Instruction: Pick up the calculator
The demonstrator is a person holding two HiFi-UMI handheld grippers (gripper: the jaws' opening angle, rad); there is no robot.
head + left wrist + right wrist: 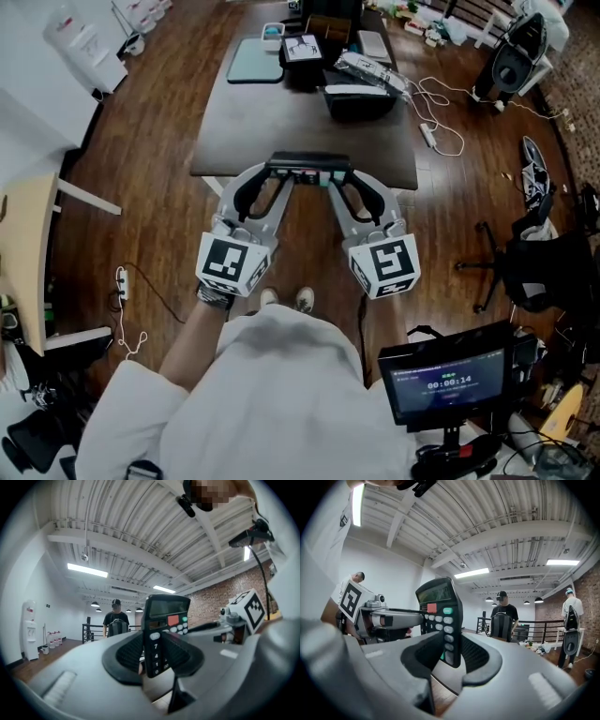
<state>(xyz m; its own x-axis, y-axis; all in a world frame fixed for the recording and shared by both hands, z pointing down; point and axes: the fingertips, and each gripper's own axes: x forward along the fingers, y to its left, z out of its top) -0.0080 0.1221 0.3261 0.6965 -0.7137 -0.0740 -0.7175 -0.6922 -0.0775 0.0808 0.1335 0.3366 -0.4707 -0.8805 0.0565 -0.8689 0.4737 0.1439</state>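
Observation:
A black calculator with a grey display, a red key and a green key hangs in the air just in front of the dark table's near edge. My left gripper is shut on its left end, my right gripper on its right end. In the left gripper view the calculator stands edge-on between the pads of the left gripper, with the right gripper beyond it. In the right gripper view the calculator sits between the pads of the right gripper, and the left gripper faces it.
The dark table carries a teal pad, a black bag and small items at its far end. White cables trail on the wooden floor at the right. An office chair and a monitor stand at the right. People stand in the background.

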